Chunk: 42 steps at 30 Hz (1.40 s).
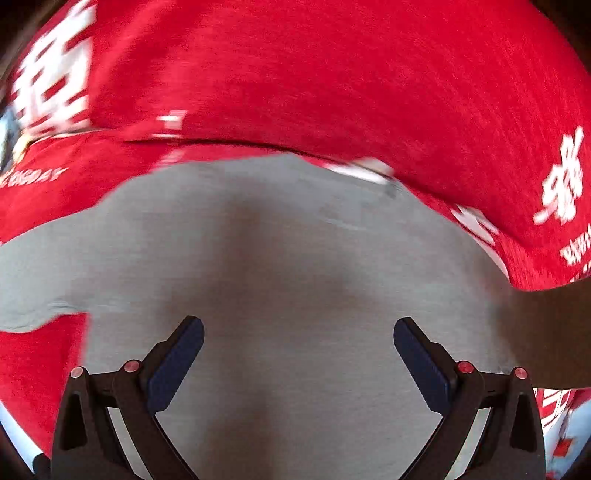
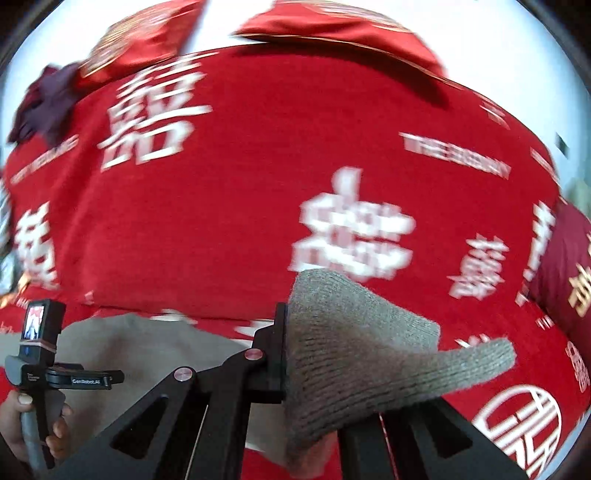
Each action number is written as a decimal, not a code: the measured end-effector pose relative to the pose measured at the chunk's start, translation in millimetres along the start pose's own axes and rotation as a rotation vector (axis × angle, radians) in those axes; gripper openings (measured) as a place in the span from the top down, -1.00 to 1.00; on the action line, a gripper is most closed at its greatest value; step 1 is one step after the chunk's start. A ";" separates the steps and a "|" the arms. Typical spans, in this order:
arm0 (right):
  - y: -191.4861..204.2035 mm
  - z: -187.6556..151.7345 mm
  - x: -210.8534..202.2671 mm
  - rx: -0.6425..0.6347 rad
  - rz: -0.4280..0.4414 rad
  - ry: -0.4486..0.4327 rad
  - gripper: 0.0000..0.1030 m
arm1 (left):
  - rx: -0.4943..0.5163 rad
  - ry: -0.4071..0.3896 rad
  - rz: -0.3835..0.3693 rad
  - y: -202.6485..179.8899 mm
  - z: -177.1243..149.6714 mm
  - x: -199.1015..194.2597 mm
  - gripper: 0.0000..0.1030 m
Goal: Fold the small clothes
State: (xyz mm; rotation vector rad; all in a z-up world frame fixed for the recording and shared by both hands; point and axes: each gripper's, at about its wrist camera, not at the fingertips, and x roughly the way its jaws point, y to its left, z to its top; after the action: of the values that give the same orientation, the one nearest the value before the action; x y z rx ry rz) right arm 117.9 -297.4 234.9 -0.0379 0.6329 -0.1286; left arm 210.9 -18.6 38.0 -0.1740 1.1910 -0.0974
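A grey knit garment lies spread on a red bedcover printed with white characters. My left gripper hovers just above the grey cloth, jaws wide open and empty. In the right wrist view my right gripper is shut on a corner of the grey knit garment, which drapes lifted over the fingers and hides the right finger. The left gripper, held in a hand, shows at the lower left of that view above the flat grey cloth.
The red bedcover fills both views. A dark maroon cloth lies at the far left, red pillows at the back, and a dark red item with gold print at the right edge.
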 end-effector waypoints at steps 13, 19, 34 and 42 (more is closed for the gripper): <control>303.7 -73.6 90.9 -0.396 0.196 0.199 0.92 | -0.303 -0.053 0.019 217.7 -21.5 -40.1 -1.00; 350.4 -124.1 139.3 -0.455 0.165 0.370 0.89 | -0.350 -0.017 0.005 248.2 -40.6 -27.3 -1.00; 158.4 -107.0 87.5 -0.217 0.100 0.291 -0.54 | -0.141 -0.010 -0.104 133.0 -40.7 -24.9 -1.00; 106.3 -153.4 118.8 -0.119 0.235 0.468 -0.53 | -0.057 -0.049 -0.215 50.4 -20.6 -42.3 -1.00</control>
State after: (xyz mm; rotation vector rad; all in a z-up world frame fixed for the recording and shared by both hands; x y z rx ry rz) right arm 133.5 -207.0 33.5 -0.0485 1.1061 0.1336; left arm 175.3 36.2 59.9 -0.3523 1.1245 -0.2462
